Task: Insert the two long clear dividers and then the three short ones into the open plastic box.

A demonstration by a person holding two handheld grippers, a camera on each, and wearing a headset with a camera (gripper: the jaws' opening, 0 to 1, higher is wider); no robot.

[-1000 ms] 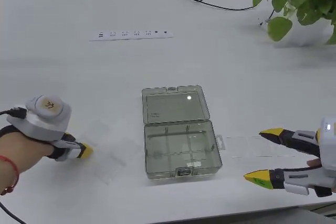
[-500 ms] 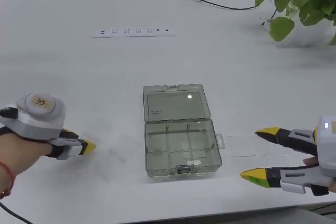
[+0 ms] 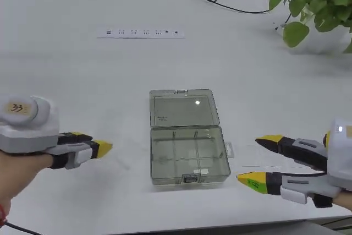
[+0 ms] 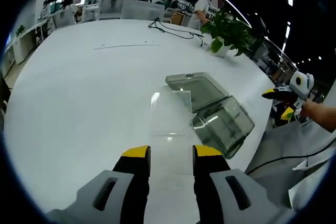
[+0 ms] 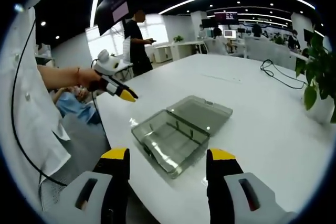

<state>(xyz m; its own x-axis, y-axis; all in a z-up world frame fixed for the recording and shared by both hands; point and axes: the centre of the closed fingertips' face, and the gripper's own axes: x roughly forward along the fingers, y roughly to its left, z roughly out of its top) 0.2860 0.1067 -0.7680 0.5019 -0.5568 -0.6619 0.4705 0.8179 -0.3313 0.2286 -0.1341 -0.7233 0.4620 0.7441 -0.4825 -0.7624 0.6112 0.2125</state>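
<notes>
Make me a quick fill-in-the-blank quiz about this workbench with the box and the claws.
The plastic box lies with its lid ___.
The tips of the right claw are coloured ___.
At the far right of the table stands a leafy green ___.
Missing words: open; yellow; plant.

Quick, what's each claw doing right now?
Left gripper: jaws apart, clear plastic divider between them; grip cannot be told.
Right gripper: open, holding nothing.
</notes>
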